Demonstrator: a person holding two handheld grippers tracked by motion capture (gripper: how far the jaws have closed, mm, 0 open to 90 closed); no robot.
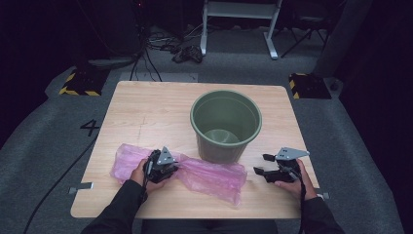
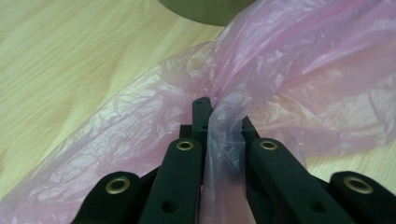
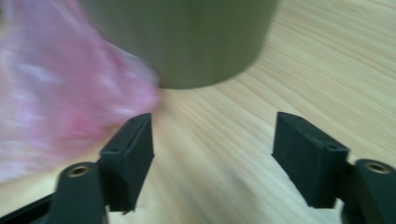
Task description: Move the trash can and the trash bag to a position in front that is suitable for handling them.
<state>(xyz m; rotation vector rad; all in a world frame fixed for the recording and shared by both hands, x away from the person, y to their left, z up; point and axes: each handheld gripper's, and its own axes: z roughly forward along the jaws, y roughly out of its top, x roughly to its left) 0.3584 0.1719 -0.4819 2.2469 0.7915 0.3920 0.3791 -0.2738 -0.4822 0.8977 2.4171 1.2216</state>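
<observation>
A crumpled pink plastic bag (image 1: 204, 174) lies along the front of the wooden table (image 1: 146, 112). My left gripper (image 1: 171, 168) sits on its middle, jaws shut on a pinched fold of the pink bag (image 2: 224, 140). A green bucket (image 1: 225, 126) stands upright behind the bag, near the table's centre. My right gripper (image 1: 260, 165) hovers to the right of the bucket, jaws wide open and pointing left. In the right gripper view the open right gripper (image 3: 212, 154) has bare wood between its fingers, the bucket (image 3: 187, 37) just ahead and the blurred bag (image 3: 60, 102) at left.
The table's front edge is close under both hands. Beyond the far edge, on the grey floor, are a metal stand (image 1: 239, 24), cables (image 1: 160, 44) and yellow-black striped blocks (image 1: 80, 83).
</observation>
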